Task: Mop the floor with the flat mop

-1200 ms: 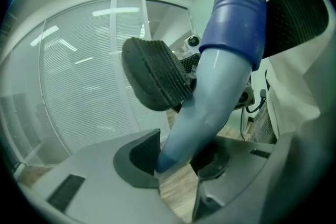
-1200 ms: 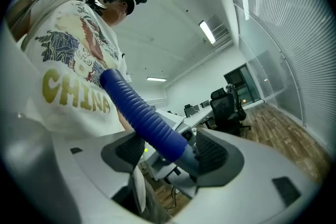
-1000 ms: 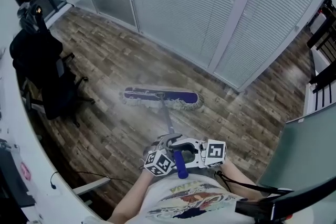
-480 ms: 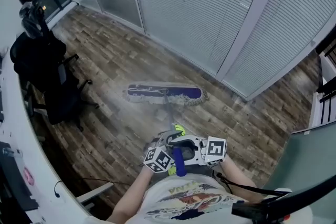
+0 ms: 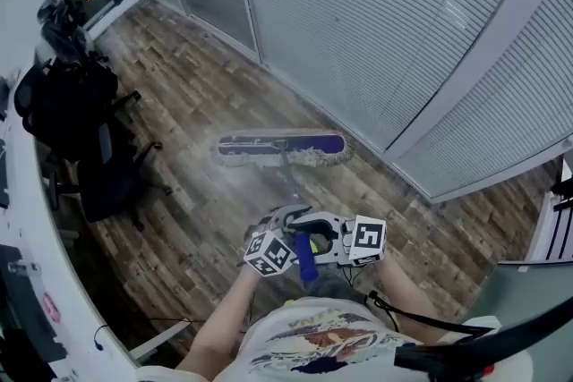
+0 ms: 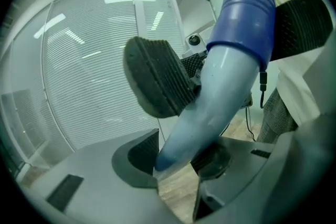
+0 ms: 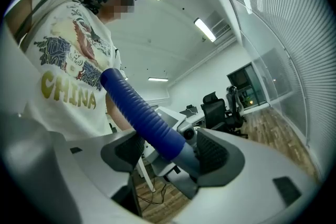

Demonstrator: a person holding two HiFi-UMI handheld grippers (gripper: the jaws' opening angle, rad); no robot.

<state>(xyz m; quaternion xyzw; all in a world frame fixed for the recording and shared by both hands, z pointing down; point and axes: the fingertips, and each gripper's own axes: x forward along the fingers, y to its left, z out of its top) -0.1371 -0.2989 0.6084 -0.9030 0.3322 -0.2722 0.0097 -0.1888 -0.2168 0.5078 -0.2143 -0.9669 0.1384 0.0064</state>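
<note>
The left gripper [image 6: 178, 160] and right gripper [image 7: 170, 152] are each pinching the flat mop's blue handle [image 7: 142, 113] between their pads, its mop head [image 5: 282, 148] is lying on the floor [image 5: 179, 103] near the blinded glass wall [image 5: 376, 13], and the shaft [image 5: 288, 183] is showing only faintly

We see a blue mop [image 5: 280, 144] with pale fringe on a brown plank-patterned floor [image 5: 201, 89]. Left of the mop we see a black chair [image 5: 109, 179].

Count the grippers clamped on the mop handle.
2. The left gripper clamps the handle on its grey part just below the blue grip; the right gripper clamps the lower end of that grip, next above. None hidden.
</note>
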